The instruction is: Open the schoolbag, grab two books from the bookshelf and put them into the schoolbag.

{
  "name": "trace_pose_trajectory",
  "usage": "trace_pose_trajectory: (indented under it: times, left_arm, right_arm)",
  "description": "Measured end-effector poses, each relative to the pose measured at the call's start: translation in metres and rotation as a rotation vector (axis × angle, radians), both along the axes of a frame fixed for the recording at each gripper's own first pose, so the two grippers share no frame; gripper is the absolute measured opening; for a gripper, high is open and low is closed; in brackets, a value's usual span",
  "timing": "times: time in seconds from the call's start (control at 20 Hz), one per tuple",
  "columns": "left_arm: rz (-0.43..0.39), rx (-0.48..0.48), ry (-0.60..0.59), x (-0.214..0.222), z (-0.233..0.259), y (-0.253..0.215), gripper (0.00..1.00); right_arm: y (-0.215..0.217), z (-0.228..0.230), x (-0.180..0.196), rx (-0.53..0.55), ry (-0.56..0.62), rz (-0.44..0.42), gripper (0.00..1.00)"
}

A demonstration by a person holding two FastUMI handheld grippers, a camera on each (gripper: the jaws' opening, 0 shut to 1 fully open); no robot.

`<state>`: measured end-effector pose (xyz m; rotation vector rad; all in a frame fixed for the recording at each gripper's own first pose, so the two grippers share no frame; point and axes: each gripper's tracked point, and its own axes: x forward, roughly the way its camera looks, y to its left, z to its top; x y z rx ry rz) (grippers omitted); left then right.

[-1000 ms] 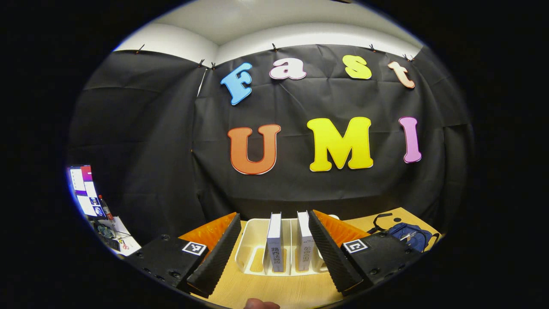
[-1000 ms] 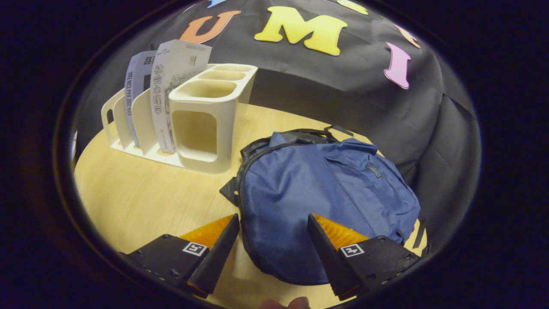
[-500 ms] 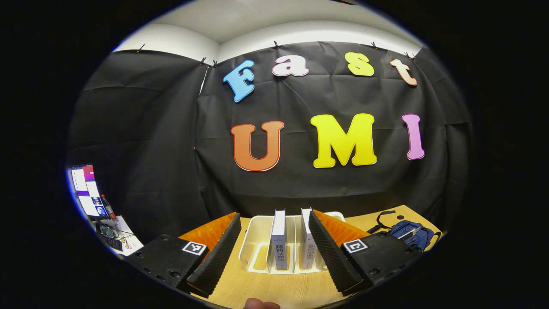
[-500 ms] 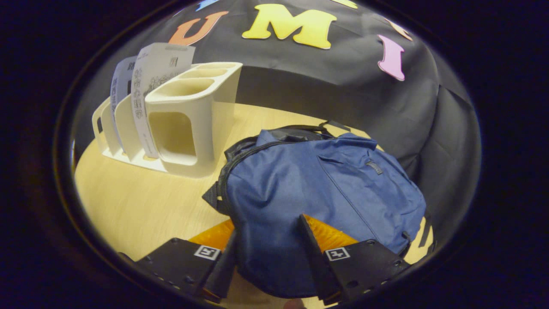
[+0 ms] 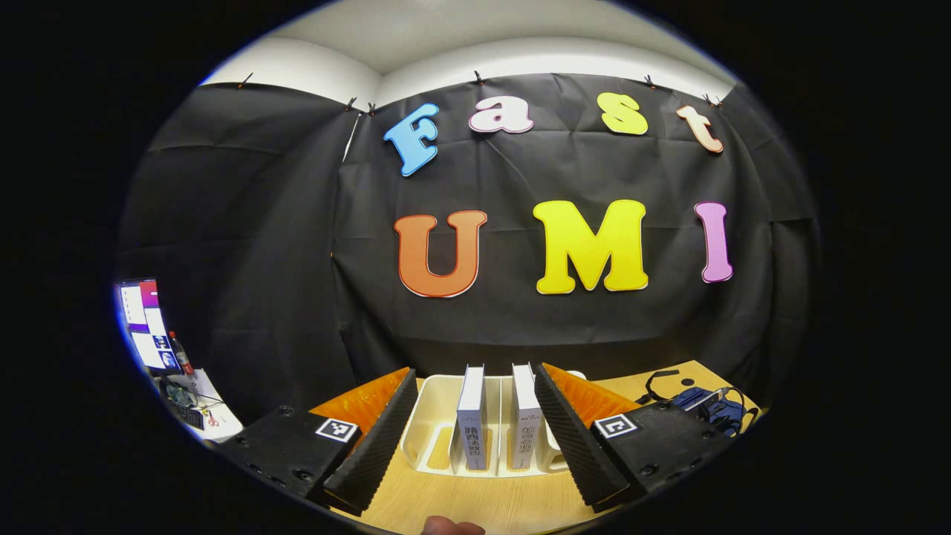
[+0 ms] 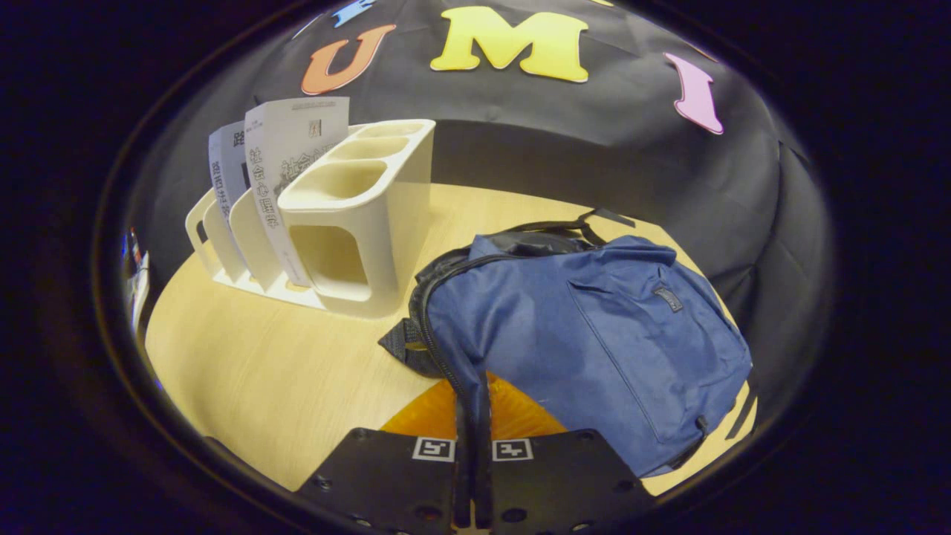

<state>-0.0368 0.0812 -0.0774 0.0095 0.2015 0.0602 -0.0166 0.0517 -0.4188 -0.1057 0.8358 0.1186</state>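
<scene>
Right claw (image 6: 472, 416) pinched shut on the zip edge of the blue fabric schoolbag (image 6: 594, 334), bag body lying ahead-right of it on the wooden bench (image 6: 282, 371); left claw (image 5: 472, 423) open, two white books (image 5: 496, 423) upright in the cream plastic bookshelf (image 5: 431, 423) dead ahead between its fingers

The left tool (image 5: 472, 427) hangs with fingers spread wide over the tabletop (image 5: 490, 501), two upright books (image 5: 471, 427) in the white bookshelf (image 5: 427, 438) straight ahead between them, the blue schoolbag (image 5: 709, 407) off right.
</scene>
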Motion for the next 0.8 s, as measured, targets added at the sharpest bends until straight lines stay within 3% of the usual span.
trace_pose_trajectory:
  times: [0.45, 0.8]
  left_arm:
    - [0.015, -0.006, 0.041, 0.021, -0.008, 0.002, 0.99]
    - [-0.049, -0.066, 0.129, 0.059, -0.01, -0.014, 0.99]
  right_arm:
    - [-0.028, 0.097, 0.009, 0.037, -0.086, 0.022, 0.0]
    - [-0.105, 0.181, 0.016, 0.008, -0.17, -0.028, 0.0]
